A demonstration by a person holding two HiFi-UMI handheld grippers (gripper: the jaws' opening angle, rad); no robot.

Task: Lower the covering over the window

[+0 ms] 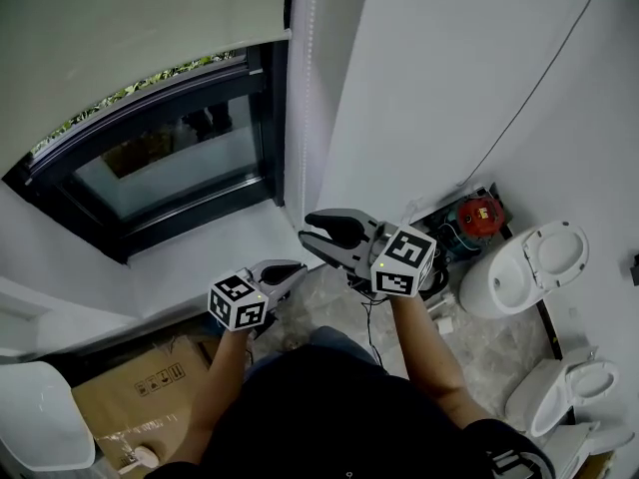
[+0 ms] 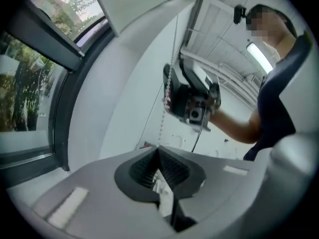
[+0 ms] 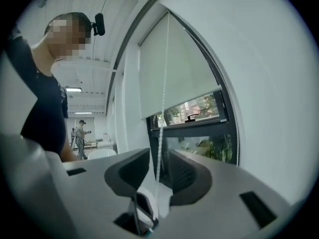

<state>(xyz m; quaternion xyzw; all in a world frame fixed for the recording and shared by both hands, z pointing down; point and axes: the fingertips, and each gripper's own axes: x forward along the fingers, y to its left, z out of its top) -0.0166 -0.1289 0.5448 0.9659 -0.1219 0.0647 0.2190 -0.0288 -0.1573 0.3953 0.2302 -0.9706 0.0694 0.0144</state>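
Note:
A pale roller blind covers the top of the dark-framed window; in the right gripper view the blind hangs about halfway down the glass. A white bead chain runs down the wall corner beside the frame. My left gripper is low and shut on the bead chain, which drops straight into its closed jaws. My right gripper is just above it and open. The chain passes between its spread jaws without touching the pads.
White toilets stand on the floor at the right, near a red device with cables. A cardboard box and a white fixture lie at the lower left. A person stands far off.

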